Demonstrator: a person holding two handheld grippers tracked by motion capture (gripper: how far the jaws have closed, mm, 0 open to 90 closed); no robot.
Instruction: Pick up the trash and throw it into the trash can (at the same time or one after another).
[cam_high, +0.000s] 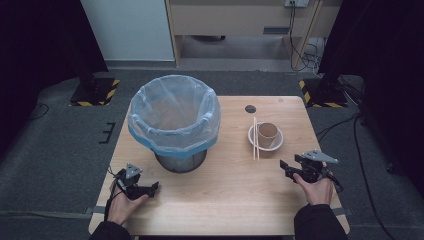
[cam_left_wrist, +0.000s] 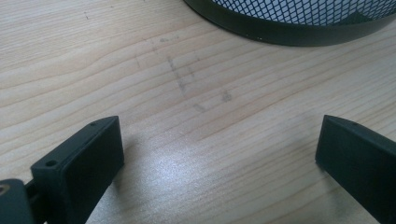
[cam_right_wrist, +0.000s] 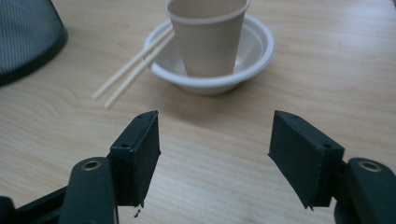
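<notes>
Cup and sticks wait by the bin

Cup (cam_right_wrist: 208, 37) is seen standing upright in a white bowl (cam_right_wrist: 254, 51), mouth up, so its long line runs straight up from the table (cam_high: 225, 195). It is likely kept in the bowl so that both can be picked up in one place. Two sticks (cam_right_wrist: 133, 65) are laid side by side, with one end leaning on the bowl's rim and the other end down on the wood. In the high view their long line is pointed from the near side of the table to the far side, just left of the bowl.

Right gripper (cam_right_wrist: 215, 154) is held low, near the bowl and apart from it, aimed at the cup. Its jaws are spread wide and nothing is held. This looks like a reach made ready.

Bin (cam_high: 175, 122) is stood on the left half of the table, lined with a clear bag, likely so that trash can be dropped in. Left gripper (cam_left_wrist: 219, 154) is rested near the bin's foot, jaws wide apart and holding nothing.
</notes>
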